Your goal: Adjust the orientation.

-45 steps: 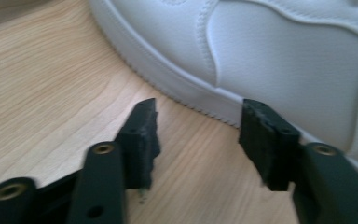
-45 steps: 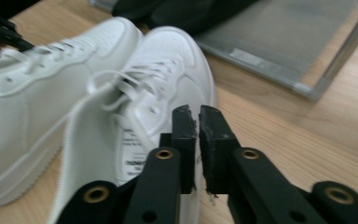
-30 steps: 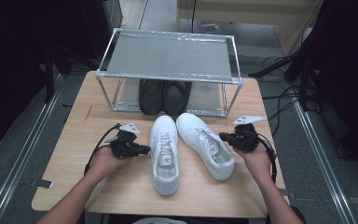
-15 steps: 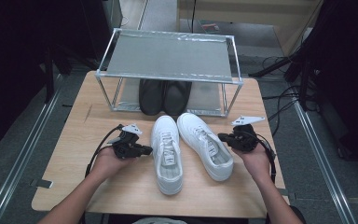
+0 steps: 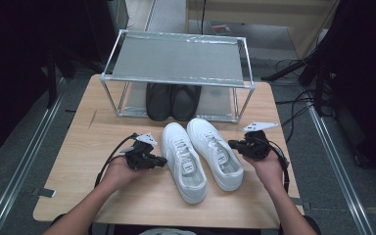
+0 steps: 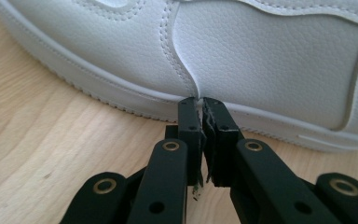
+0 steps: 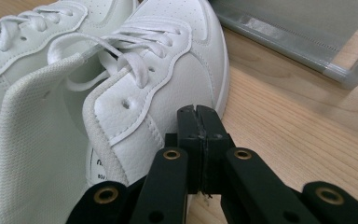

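Flanking two white stitched-leather sneakers point(image 5: 199, 156) on pale woodgrain table point(image 5: 78, 147) — left gripper point(image 5: 162, 161) clenched empty, right gripper point(image 5: 231, 144) likewise.

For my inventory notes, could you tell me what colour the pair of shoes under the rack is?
Black shoes, best seen in the high view.

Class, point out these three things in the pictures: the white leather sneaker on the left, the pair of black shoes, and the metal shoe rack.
White leather sneaker on the left point(image 5: 183, 159): high view, on its laces.
Pair of black shoes point(image 5: 172, 100): high view, where the two shoes meet.
Metal shoe rack point(image 5: 176, 59): high view, on its grey top shelf.
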The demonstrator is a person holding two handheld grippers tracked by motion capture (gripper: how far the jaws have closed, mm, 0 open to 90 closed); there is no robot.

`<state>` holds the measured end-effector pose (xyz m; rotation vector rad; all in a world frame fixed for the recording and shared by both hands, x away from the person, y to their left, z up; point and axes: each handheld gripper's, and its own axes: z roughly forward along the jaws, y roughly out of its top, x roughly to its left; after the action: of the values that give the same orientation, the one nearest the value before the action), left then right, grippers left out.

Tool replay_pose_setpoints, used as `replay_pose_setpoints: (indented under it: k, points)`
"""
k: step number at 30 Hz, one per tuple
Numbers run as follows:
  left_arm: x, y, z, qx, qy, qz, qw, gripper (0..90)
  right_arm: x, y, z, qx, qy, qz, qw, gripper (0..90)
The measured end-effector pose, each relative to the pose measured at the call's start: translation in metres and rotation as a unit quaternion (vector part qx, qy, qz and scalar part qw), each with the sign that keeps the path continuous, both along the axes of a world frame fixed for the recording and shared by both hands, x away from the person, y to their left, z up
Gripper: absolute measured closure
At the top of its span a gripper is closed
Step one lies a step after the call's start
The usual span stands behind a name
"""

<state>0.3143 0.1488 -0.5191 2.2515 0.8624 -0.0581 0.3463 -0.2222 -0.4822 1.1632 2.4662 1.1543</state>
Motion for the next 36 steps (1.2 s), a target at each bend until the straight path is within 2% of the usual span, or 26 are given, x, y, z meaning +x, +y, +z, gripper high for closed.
replay_pose_setpoints:
  k: [7, 9, 12, 15, 18, 25, 30, 34, 36]
  points:
    - [-0.003, -0.012, 0.000, 0.002, 0.000, -0.016, 0.9999, 86.3, 0.001, 0.002, -0.001, 0.007, 0.005, -0.002, 1.0000, 90.0]
    - [-0.005, -0.015, 0.001, 0.008, -0.006, -0.017, 0.9998, 86.1, 0.001, 0.004, -0.001, 0.005, 0.005, -0.003, 1.0000, 90.0]
    - [-0.005, -0.015, 0.002, 0.009, -0.002, -0.015, 0.9998, 86.0, 0.001, 0.005, -0.001, 0.003, 0.002, -0.003, 1.0000, 90.0]
    - [-0.006, -0.016, 0.002, 0.012, -0.007, -0.013, 0.9998, 84.9, 0.001, 0.002, 0.000, 0.007, 0.003, -0.006, 0.9999, 89.7]
    - [-0.006, -0.016, 0.001, 0.009, -0.005, -0.012, 0.9999, 85.3, 0.000, 0.000, 0.004, 0.026, 0.004, -0.006, 0.9996, 89.2]
    - [-0.008, -0.023, 0.000, 0.002, -0.003, -0.028, 0.9996, 87.4, 0.003, -0.003, 0.003, 0.024, 0.002, -0.015, 0.9996, 89.2]
    - [-0.007, -0.023, -0.001, -0.007, 0.009, -0.034, 0.9993, 86.7, 0.003, -0.008, 0.006, 0.029, 0.000, -0.020, 0.9994, 89.0]
    - [-0.007, -0.021, 0.001, -0.017, 0.011, -0.044, 0.9988, 84.6, -0.005, -0.009, 0.016, 0.049, -0.010, -0.013, 0.9987, 89.4]
    - [-0.008, -0.018, 0.005, -0.017, 0.004, -0.046, 0.9988, 83.2, -0.011, -0.009, 0.021, 0.053, -0.016, -0.008, 0.9985, 90.0]
